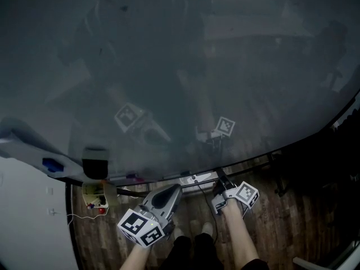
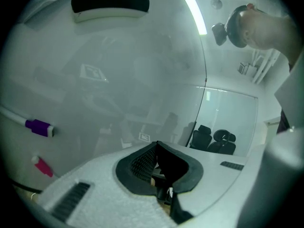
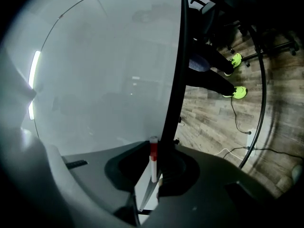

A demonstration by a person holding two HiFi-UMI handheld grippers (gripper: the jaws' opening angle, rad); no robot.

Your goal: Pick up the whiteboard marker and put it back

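- Whiteboard marker (image 3: 153, 159), white with a red band near its upper end, stands upright between the jaws of the right tool (image 3: 154, 170), which pinch its lower part.
- Just right of the marker runs the black frame (image 3: 175, 75) of the whiteboard (image 3: 104, 70). The marker's top is close beside the frame, but contact cannot be made out.
- In the head view the right tool (image 1: 224, 183) points at the near bottom edge of the whiteboard (image 1: 180, 66), right of centre. The marker is too small to pick out there.
- Just left of it, the left tool (image 1: 175, 189) is also held low in front of the board, and the two tools are apart.
- The left gripper view shows the left tool (image 2: 159, 167) with its jaws pressed together and nothing between them.
- A purple marker (image 2: 39, 127) and a pink marker (image 2: 42, 166) lie at the far left of that view along the board's lower edge, well apart from both tools.
- A black eraser (image 1: 95, 163) sits against the board at its lower left in the head view, well left of the left tool.
- Wooden floor (image 3: 213, 113) lies to the right of the frame. Another person's legs end there in neon yellow shoes (image 3: 236, 60), and a white cable (image 3: 232, 148) trails nearer.
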